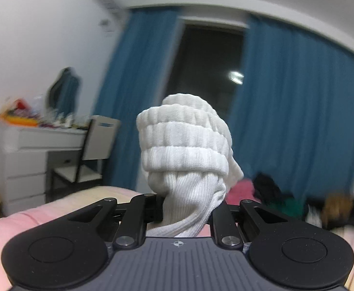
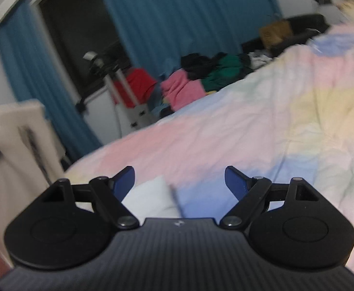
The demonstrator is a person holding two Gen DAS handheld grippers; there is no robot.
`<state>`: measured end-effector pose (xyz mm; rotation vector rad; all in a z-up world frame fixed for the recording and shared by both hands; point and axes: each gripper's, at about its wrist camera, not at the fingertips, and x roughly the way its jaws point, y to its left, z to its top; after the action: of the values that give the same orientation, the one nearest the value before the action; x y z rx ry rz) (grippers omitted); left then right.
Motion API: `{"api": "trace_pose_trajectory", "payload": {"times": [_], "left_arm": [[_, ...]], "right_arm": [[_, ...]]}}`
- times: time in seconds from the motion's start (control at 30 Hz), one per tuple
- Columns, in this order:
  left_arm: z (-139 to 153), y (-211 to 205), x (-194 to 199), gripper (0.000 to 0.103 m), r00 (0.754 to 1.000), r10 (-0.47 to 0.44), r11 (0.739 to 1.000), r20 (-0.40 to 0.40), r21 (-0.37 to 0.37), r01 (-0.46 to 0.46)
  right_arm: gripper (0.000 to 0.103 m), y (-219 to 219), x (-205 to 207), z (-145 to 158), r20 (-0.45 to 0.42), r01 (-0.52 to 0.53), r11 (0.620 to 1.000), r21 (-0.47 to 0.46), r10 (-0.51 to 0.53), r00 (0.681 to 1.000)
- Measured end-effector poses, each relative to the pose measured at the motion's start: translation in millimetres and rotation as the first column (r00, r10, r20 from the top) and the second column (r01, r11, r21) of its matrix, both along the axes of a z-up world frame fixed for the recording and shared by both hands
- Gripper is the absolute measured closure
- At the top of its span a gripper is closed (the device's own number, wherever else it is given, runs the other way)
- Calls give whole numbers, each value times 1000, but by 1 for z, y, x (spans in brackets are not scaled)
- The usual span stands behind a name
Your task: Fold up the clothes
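A rolled white ribbed sock bundle (image 1: 185,145) sticks up in the middle of the left wrist view, held in the air above the bed. My left gripper (image 1: 188,206) is shut on its lower end, and the cloth hides the fingertips. In the right wrist view my right gripper (image 2: 180,181) stands open over the pastel bedspread (image 2: 261,126), with nothing between its blue pads (image 2: 124,181). A white folded cloth (image 2: 150,198) lies on the bed just below and left of the gap between the jaws.
A pile of clothes (image 2: 201,77), pink, red, green and black, lies at the far edge of the bed before blue curtains (image 2: 177,12). A white dresser (image 1: 31,157) and a chair (image 1: 89,155) stand at the left. A white suitcase (image 2: 128,106) stands by the bed.
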<state>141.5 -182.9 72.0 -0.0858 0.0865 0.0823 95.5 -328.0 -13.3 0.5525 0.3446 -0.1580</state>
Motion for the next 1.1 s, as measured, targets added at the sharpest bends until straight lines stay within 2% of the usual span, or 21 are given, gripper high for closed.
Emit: {"api": "trace_pose_trajectory", "payload": {"times": [0.07, 0.1, 0.17, 0.27, 0.37, 0.43, 0.5, 0.57, 0.67, 0.87, 1.0, 1.1], "left_arm": [[-41, -48, 0, 88, 997, -72, 985, -31, 153, 76], [-61, -64, 2, 88, 993, -97, 973, -69, 203, 109], [-100, -92, 8, 88, 979, -138, 942, -151, 286, 177], [-132, -109, 10, 87, 976, -150, 908, -160, 369, 200], [-130, -111, 16, 84, 972, -157, 910, -176, 357, 211], [-127, -107, 23, 73, 968, -158, 911, -197, 350, 220], [-122, -99, 31, 35, 958, -145, 916, -248, 331, 225], [-116, -88, 37, 20, 943, -130, 926, -307, 303, 226], [-113, -64, 32, 15, 917, -175, 915, -357, 284, 285], [-105, -31, 14, 11, 891, -192, 885, -412, 320, 338], [-91, 23, -15, 9, 892, -177, 871, -416, 356, 339], [-91, 53, -29, 6, 903, -171, 845, -393, 413, 339]], "right_arm": [[20, -15, -1, -1, 19, 38, 999, 22, -39, 999], [20, -21, -3, -2, 33, 57, 998, 30, -58, 998], [18, -34, -5, -5, 51, 83, 995, 61, -86, 995], [18, -48, -4, -13, 61, 66, 991, 121, -74, 995], [18, -56, -1, -19, 63, 40, 987, 156, -50, 997], [18, -55, 0, -22, 66, 9, 984, 179, -21, 998], [18, -51, 5, -23, 66, -22, 982, 190, 10, 998], [18, -47, 9, -24, 74, -66, 976, 208, 52, 996], [18, -41, 15, -28, 73, -141, 958, 251, 126, 989], [18, -26, 24, -39, 42, -227, 910, 348, 227, 973], [18, -22, 23, -44, 16, -199, 895, 399, 210, 978], [18, -25, 17, -51, 24, -185, 862, 473, 197, 980]]}}
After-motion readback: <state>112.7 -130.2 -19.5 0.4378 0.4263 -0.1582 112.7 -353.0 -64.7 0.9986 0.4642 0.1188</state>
